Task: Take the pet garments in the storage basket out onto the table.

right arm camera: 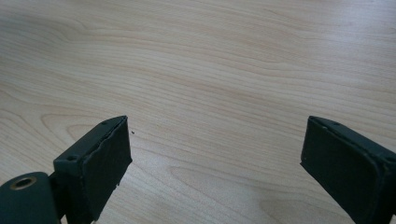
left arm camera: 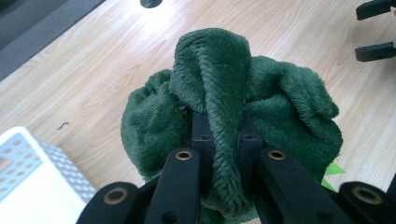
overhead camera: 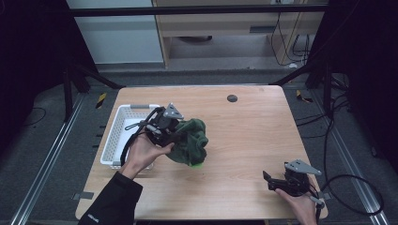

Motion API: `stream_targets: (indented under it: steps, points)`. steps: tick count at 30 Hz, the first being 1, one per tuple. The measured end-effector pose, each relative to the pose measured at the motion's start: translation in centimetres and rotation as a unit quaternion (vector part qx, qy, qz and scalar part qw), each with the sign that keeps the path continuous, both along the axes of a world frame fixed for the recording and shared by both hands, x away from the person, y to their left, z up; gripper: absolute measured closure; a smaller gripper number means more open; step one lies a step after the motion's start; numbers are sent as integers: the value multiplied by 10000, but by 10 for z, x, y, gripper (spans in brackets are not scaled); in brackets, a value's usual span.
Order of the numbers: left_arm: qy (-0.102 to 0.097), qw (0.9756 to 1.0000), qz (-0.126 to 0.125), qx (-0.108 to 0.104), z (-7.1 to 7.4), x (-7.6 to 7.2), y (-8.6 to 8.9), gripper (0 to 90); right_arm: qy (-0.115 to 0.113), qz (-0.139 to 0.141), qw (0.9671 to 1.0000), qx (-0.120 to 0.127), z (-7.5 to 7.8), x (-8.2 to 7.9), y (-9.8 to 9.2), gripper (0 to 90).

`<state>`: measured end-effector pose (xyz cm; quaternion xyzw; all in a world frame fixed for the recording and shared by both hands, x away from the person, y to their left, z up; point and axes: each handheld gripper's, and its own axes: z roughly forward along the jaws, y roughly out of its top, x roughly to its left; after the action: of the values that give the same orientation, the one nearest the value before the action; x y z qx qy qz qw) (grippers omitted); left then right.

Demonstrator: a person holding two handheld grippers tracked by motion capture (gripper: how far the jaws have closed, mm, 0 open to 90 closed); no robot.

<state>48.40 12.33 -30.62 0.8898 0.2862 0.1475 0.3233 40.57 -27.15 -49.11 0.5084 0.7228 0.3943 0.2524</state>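
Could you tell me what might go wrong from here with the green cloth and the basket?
The left gripper pinches only one fold of the green plush cloth, so it could slip free. The hanging bulk may catch the white basket's rim. The right gripper rests open and apart, giving no support.

Left gripper (left arm camera: 223,135) clamped on a raised fold of dark green plush cloth (left arm camera: 224,107), bunched in a mound over the wooden table (left arm camera: 93,60). White perforated basket (left arm camera: 32,172) at near left. Bright green scrap (left arm camera: 332,170) peeking out at the cloth's right. Right gripper (left arm camera: 376,30), jaws apart, far right.
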Motion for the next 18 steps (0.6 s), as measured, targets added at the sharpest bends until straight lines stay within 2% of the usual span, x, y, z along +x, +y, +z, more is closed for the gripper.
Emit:
stream_targets:
  steps: [6,18]
  points:
    - [91,9998,-148,62,-9,3,-13,821,1,1,10000,7,0,0,0,83]
    - [220,9994,-261,98,-26,10,-34,819,-6,2,10000,27,0,0,0,83]
